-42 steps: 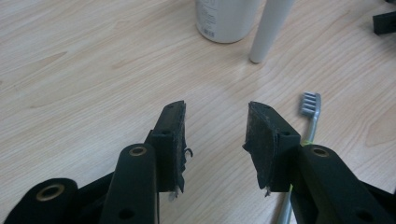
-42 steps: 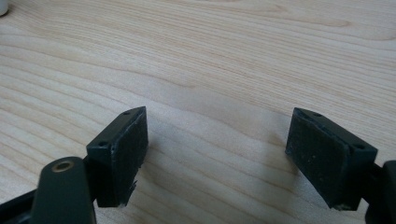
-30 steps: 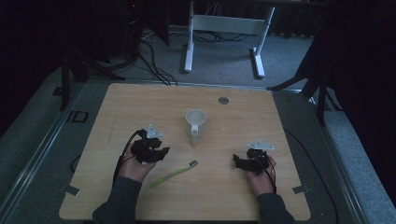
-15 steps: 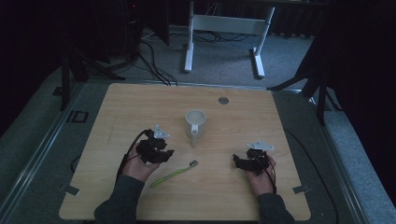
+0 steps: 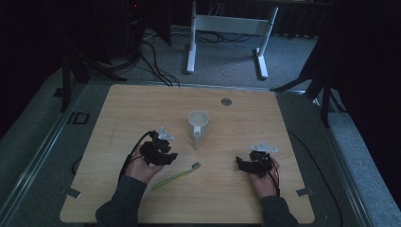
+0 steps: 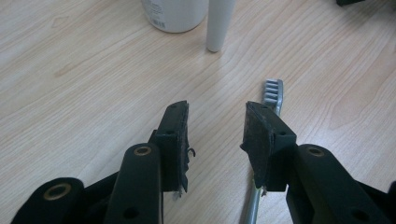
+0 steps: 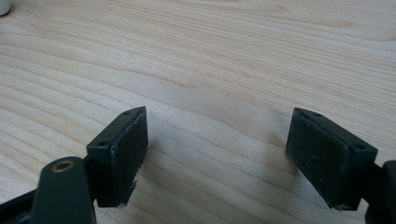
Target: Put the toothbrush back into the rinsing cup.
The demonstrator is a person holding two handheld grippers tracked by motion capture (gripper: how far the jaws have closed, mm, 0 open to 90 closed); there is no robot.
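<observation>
— Where's the toothbrush [image 5: 176, 175]?

— Flat on the table [image 5: 142, 109], just right of the left gripper [image 6: 215, 128], its head pointing toward the white cup [image 5: 198, 124]. The jaws have just been closing a little but stand apart, nothing between them.

— So which step?

— Lining up for the pick, I'd say. Next: shift right to straddle the handle, then close.

— The right gripper [image 7: 243, 149]?

— Jaws wide apart over bare wood.

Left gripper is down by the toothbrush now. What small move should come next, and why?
Probably shift the left gripper sideways toward the toothbrush so the handle lies between the jaws, then close. The jaws stand open over bare table, and the brush passes under the right-hand jaw, not through the gap. The right gripper rests open, apart.
</observation>
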